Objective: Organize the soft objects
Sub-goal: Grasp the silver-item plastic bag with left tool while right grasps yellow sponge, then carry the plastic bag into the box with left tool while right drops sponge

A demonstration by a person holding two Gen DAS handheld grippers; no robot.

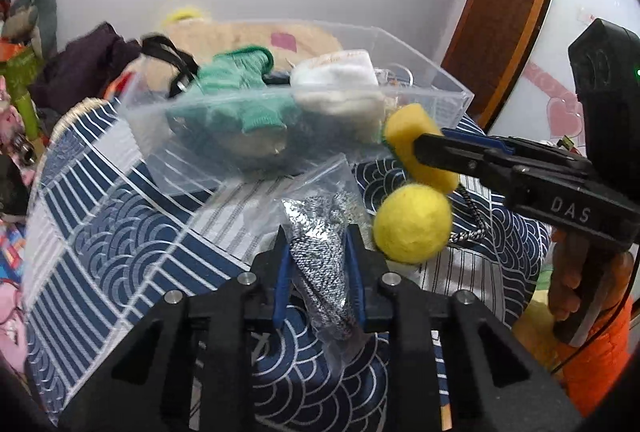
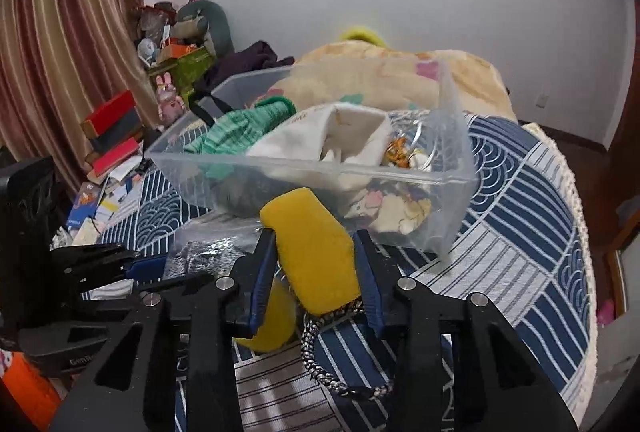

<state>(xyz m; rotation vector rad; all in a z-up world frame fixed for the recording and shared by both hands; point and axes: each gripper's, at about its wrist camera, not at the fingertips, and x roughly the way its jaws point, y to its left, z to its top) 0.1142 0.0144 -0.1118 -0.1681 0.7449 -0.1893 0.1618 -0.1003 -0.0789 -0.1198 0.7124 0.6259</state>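
A clear plastic bin (image 1: 420,64) (image 2: 448,176) sits on the blue patterned cloth and holds a green knit item (image 1: 240,76) (image 2: 248,128) and a white cloth (image 1: 340,84) (image 2: 352,136). My left gripper (image 1: 318,260) is shut on a clear bag of grey speckled cord (image 1: 316,244), held above the cloth. My right gripper (image 2: 316,260) (image 1: 412,148) is shut on a yellow sponge (image 2: 312,248) (image 1: 416,136) just in front of the bin's near wall. A yellow felt ball (image 1: 412,224) (image 2: 276,316) hangs below the sponge, with a braided cord (image 2: 320,360) beside it.
The round table has a blue-and-white wave-pattern cloth (image 1: 120,232) (image 2: 528,224). A beige blanket (image 2: 400,76) lies behind the bin. Plush toys, boxes and papers (image 2: 120,136) are piled at the left. A wooden door frame (image 1: 508,4) stands at the right.
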